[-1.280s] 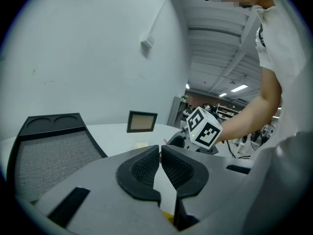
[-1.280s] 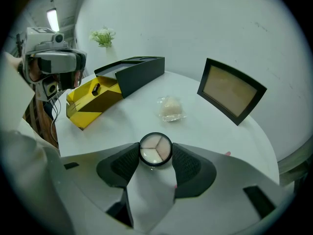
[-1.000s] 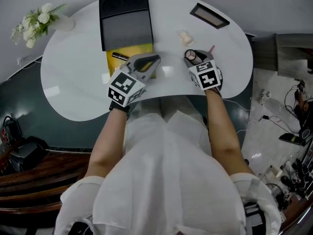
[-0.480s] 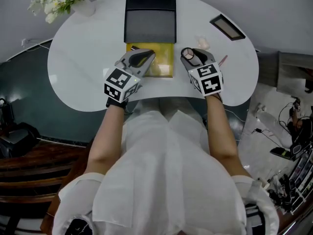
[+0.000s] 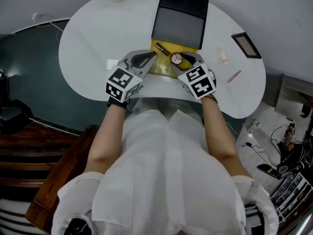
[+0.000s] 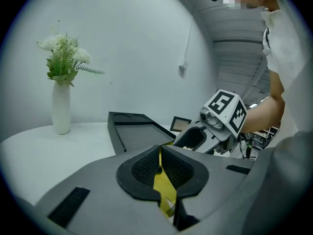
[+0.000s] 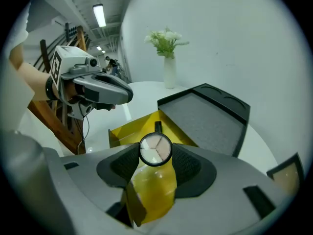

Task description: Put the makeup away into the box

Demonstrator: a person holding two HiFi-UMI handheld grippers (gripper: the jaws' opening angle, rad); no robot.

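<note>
Box: yellow box (image 5: 164, 66), shallow and open-topped with a glossy inside; it lies flat on the white table (image 5: 98, 38) at the near edge of the black tray (image 5: 180, 19).
Compact: round compact (image 7: 155, 150) with a dark rim and a face of three pale wedges; it is gripped at its rim between the jaws of the right gripper (image 7: 155, 163), raised over the box.
Tube: dark slim tube (image 5: 163, 49), lying slantwise in the box's far left corner.
Stick: pink stick (image 5: 234, 76), slim, flat on the table, well right of the box.
Pale item: small cream piece (image 5: 223, 56), kind unclear, on the table beyond the pink stick.
</note>
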